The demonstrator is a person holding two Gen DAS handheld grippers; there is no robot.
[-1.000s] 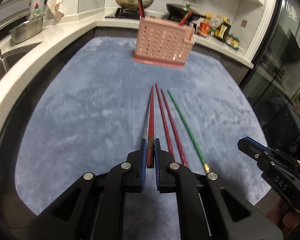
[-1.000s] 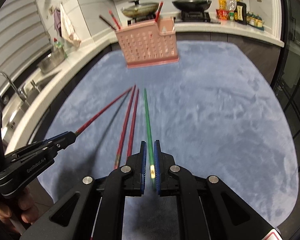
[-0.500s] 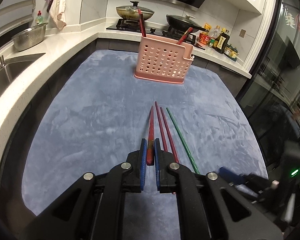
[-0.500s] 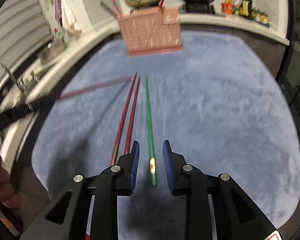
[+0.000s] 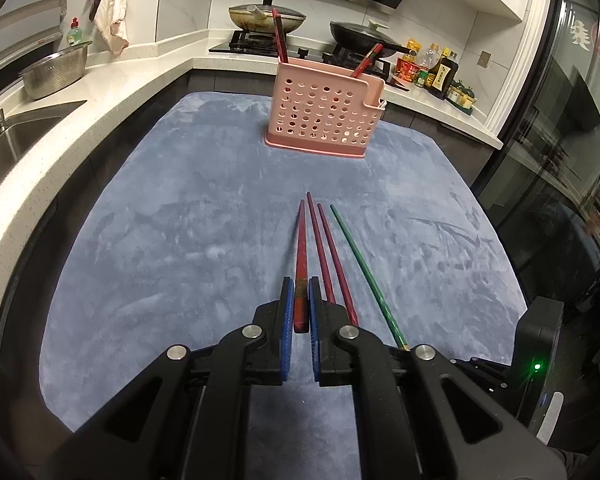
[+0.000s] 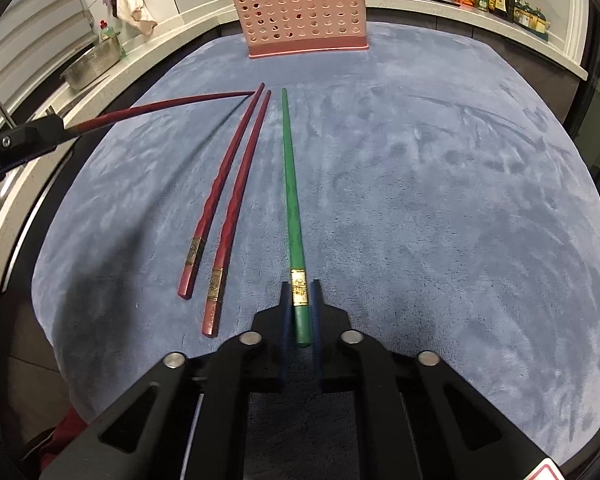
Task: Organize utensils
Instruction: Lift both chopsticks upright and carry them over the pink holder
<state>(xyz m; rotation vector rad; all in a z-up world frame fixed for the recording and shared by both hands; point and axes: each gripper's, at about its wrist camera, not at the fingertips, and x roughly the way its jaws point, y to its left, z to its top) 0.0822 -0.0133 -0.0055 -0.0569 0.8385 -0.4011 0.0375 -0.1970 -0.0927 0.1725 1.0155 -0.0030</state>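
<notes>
My left gripper (image 5: pixel 299 290) is shut on a red chopstick (image 5: pixel 301 246) and holds it raised above the blue mat (image 5: pixel 160 220); it also shows in the right wrist view (image 6: pixel 160 106). Two more red chopsticks (image 6: pixel 228 184) and a green chopstick (image 6: pixel 291 184) lie side by side on the mat. My right gripper (image 6: pixel 300 290) is low over the mat, its jaws close around the green chopstick's gold-banded end. A pink perforated utensil holder (image 5: pixel 326 114) with chopsticks in it stands at the mat's far end.
A white counter (image 5: pixel 80 120) with a sink and a metal colander (image 5: pixel 56 74) runs along the left. A stove with pans (image 5: pixel 266 16) and sauce bottles (image 5: pixel 440 72) sit behind the holder. A dark glass door is at the right.
My right gripper was shut on the green chopstick, opened, then dropped and moved forward, closing around its end again. My left gripper rose with its red chopstick.
</notes>
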